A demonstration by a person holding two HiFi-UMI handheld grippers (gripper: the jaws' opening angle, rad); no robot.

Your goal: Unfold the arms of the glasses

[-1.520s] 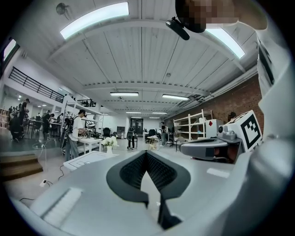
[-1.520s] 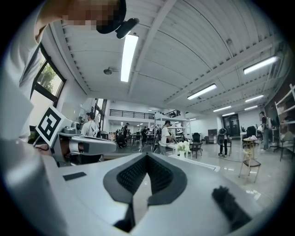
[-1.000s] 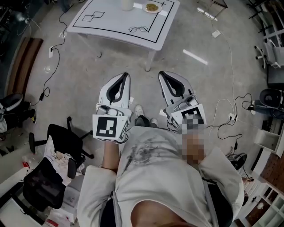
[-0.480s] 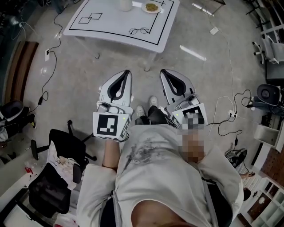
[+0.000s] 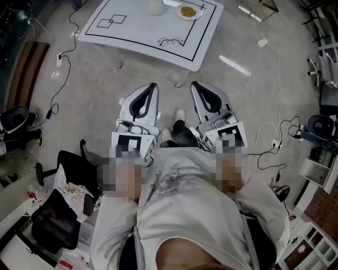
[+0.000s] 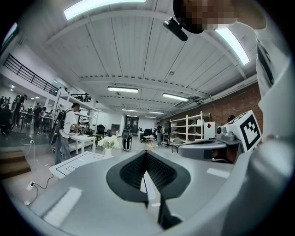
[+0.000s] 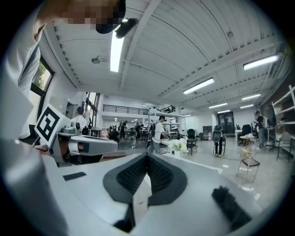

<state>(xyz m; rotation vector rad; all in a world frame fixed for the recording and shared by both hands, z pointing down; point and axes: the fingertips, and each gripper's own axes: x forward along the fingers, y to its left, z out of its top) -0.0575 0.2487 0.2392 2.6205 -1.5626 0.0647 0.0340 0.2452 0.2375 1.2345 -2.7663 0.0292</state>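
Polished concrete floor spreads below a white table (image 5: 132, 31) at the top of the frame, marked with black lines. One pair of thin, dark wire glasses (image 5: 172, 41) with two round lenses lies there, near one plate (image 5: 188, 11). Two smooth white grippers at mid-frame, left gripper (image 5: 151, 86) and right gripper (image 5: 194, 86), are both clenched and empty, well apart from the glasses.

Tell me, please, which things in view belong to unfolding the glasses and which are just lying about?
For the job:
- glasses, on the white table
- left tongs and right tongs, both shut and empty

Lying about:
- plate of food
- white vase
- office chair
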